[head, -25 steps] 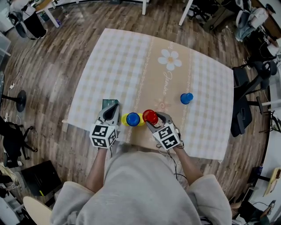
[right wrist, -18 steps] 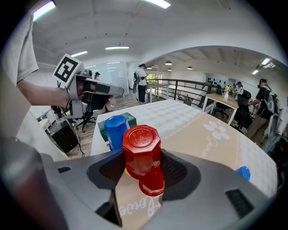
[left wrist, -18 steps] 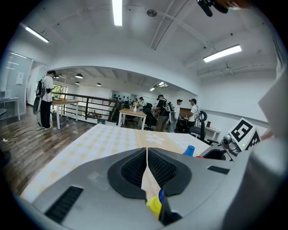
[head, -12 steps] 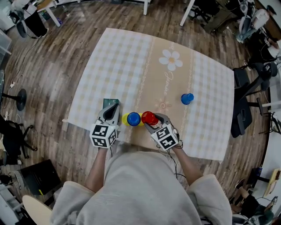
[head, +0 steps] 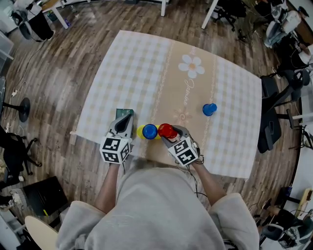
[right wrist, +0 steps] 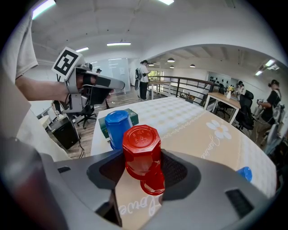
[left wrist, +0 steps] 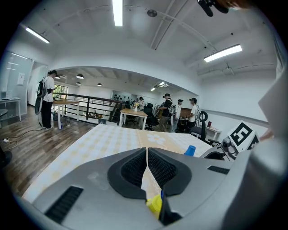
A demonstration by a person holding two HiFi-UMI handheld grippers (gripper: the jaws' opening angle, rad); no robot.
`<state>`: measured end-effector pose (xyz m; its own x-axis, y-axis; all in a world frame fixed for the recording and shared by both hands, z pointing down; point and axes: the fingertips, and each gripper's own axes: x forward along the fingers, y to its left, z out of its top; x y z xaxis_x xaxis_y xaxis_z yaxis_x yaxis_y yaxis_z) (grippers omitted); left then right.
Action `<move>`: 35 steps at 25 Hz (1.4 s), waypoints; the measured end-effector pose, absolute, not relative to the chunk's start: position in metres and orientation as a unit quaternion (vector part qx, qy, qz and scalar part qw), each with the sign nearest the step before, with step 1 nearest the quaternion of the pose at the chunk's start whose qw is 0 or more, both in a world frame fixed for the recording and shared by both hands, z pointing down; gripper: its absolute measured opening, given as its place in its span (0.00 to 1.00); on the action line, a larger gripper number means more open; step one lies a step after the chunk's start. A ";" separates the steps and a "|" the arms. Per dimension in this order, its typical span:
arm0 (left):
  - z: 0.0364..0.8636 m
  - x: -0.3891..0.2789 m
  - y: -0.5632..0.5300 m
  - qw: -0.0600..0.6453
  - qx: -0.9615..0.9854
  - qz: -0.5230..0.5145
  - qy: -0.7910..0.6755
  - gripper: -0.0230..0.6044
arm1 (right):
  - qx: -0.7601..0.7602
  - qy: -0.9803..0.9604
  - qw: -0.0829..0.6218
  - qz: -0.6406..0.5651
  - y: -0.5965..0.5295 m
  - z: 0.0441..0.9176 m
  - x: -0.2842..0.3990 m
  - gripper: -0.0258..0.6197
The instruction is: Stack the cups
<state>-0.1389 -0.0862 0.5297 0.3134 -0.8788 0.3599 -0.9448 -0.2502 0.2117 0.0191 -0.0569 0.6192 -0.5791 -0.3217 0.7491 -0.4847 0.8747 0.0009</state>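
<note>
Inside right claw [right wrist: 144, 170] sits glossy octagonal red cup [right wrist: 141, 144].

You're working in bright, even light from the ceiling strip lights [left wrist: 118, 11], which burn out to white at the top of your left gripper view. Shadows on the desk [head: 146, 63] are soft and faint. The red cup [right wrist: 141, 148] carries small highlights. Both gripper views bend strongly and turn black at the corners, with blur along the bottom. The head view curves at its edges.
</note>
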 end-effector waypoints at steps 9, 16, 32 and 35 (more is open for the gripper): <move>0.528 -0.137 -0.087 0.192 0.788 0.086 -0.579 0.07 | 0.231 -0.891 0.377 0.103 -0.057 0.611 0.017 0.48; 0.528 -0.136 -0.088 0.192 0.789 0.087 -0.578 0.07 | 0.229 -0.899 0.360 0.100 -0.056 0.602 0.017 0.51; 0.529 -0.129 -0.093 0.191 0.795 0.089 -0.568 0.07 | 0.262 -0.919 0.274 0.109 -0.063 0.545 0.018 0.50; 0.528 -0.125 -0.103 0.191 0.797 0.091 -0.566 0.07 | 0.268 -0.921 0.261 0.109 -0.077 0.535 0.022 0.49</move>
<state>-0.1249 -0.1027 0.5276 0.3436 -0.8667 0.3616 -0.9364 -0.2869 0.2020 0.0215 -0.0768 0.5346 -0.7196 -0.4374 0.5393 -0.5512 0.8322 -0.0605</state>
